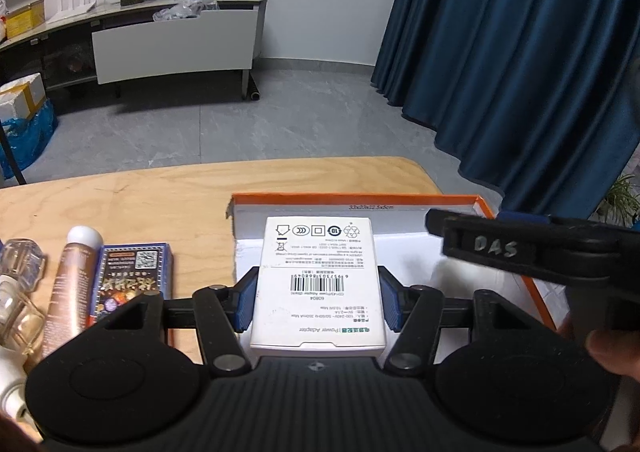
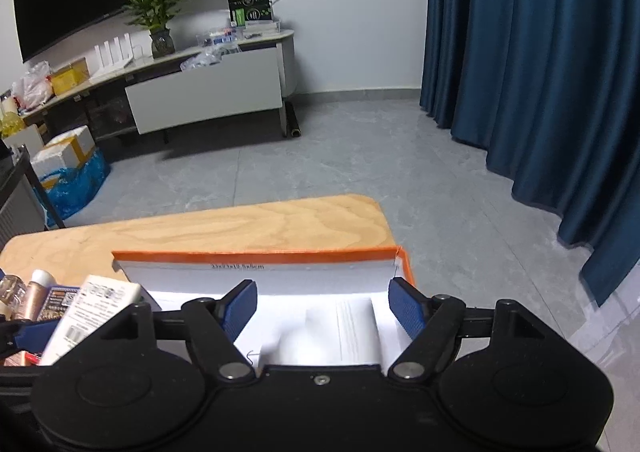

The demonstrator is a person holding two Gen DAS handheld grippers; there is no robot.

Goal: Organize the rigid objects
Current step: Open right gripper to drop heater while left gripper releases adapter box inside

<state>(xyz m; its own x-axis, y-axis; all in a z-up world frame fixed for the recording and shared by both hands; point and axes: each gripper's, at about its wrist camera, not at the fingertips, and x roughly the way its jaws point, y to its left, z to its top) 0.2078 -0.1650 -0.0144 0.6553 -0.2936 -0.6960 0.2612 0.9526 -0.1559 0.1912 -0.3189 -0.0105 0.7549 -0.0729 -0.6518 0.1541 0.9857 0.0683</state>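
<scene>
The wooden surface (image 1: 160, 192) is filling the lower half of both views, its rounded far corner reaching toward the middle of the frame. On it, lower right in the left wrist view, an orange-rimmed box (image 1: 360, 197) with a white inside is sitting open.

The left hand-held gripper (image 1: 317, 302) is clenching a white power adapter box (image 1: 318, 284) by its two long sides, the blue pads pressing flat against the card, and is holding it low and centre in the frame, over the near left part of the open box. It looks like light, stiff cardboard with smooth printed faces, so a grip across the narrow width near the middle, as now, should be keeping it from tipping; squeezing harder would probably dent the walls.

The right hand-held gripper (image 2: 322, 310) is standing released, nothing between its pads, hovering over the white inside of the box, lower centre in its own view.

At the lower left of the left wrist view, a blue printed carton (image 1: 132, 280), a copper-coloured tube with a white cap (image 1: 76, 276) and clear glass bottles (image 1: 20, 292) are waiting, partly cut off by the frame edge and the hand-held gripper's body. Those bottles are likely breakable and slick.

The floor of the orange-rimmed box is glaring white and blurred, so I cannot tell what lies in it.
</scene>
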